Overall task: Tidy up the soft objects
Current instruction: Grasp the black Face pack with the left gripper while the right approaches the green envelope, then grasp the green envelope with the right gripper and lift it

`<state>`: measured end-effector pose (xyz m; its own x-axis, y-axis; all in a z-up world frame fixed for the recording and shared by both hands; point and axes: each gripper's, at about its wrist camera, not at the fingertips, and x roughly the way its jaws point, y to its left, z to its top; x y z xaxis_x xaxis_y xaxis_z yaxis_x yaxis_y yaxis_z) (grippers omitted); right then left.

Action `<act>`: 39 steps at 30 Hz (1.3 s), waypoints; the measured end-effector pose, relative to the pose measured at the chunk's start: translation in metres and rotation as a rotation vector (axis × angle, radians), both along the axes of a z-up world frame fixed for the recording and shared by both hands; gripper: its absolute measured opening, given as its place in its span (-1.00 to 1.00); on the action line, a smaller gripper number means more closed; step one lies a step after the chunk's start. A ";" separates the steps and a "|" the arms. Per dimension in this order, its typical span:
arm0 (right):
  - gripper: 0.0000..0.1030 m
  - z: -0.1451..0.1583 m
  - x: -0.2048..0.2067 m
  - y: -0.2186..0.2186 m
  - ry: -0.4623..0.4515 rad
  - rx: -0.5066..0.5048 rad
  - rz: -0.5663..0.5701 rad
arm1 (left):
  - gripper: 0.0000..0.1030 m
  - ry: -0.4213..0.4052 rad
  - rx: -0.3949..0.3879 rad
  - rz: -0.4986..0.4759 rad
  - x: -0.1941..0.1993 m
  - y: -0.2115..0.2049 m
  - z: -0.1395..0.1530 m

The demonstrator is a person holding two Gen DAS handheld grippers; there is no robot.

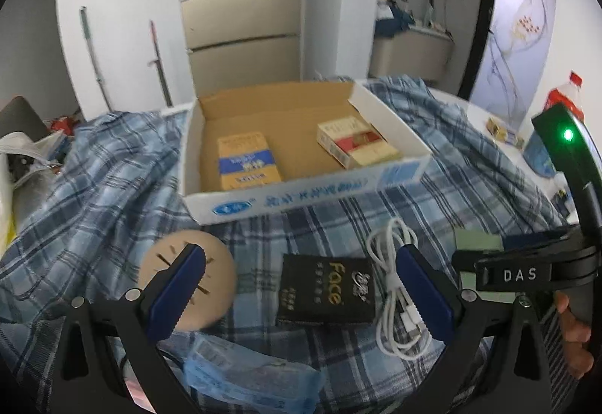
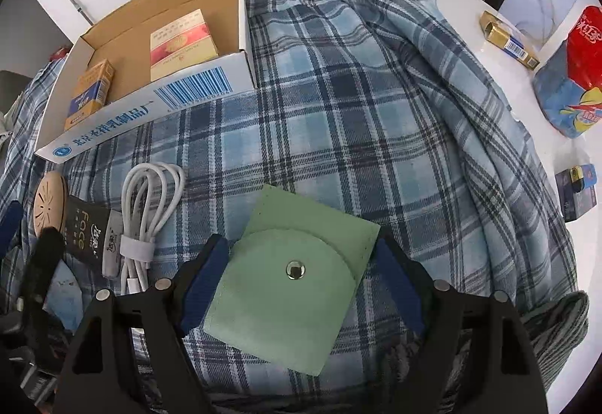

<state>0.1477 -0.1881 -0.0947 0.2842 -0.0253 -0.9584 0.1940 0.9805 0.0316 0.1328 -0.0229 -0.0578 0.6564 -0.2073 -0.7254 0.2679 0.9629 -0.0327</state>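
Your right gripper [image 2: 297, 282], at the bottom centre of its frame, stood spread around the green pouch [image 2: 291, 286] on the plaid cloth [image 2: 338, 113], pads unpressed, while your left gripper [image 1: 301, 293], also spread, straddled the black pack [image 1: 327, 289].

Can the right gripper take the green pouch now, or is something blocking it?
Probably yes. The right gripper is open and the green pouch lies flat on the plaid cloth between its fingers; nothing covers it.

on a cloth [image 2: 338, 94]: box [image 2: 150, 101] holding two packs behind; disc [image 2: 49, 203], packet [image 2: 81, 229], cable [image 2: 146, 203], pouch [image 2: 293, 282] left to right in front.
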 end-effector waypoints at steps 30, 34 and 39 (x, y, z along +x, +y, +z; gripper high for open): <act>0.48 0.011 -0.017 0.009 0.114 0.041 -0.110 | 0.25 -0.177 0.026 0.000 -0.034 -0.003 0.026; 0.48 0.005 -0.017 0.022 0.148 0.016 -0.132 | 0.25 -0.254 -0.045 0.016 -0.045 0.004 0.042; 0.49 0.000 -0.024 0.026 0.132 -0.011 -0.165 | 0.25 -0.302 -0.089 0.022 -0.050 0.009 0.051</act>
<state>0.1241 -0.1620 -0.0950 0.1472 -0.0719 -0.9865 0.3541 0.9351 -0.0153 0.0826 -0.0137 -0.0071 0.8446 -0.2443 -0.4764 0.2573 0.9655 -0.0388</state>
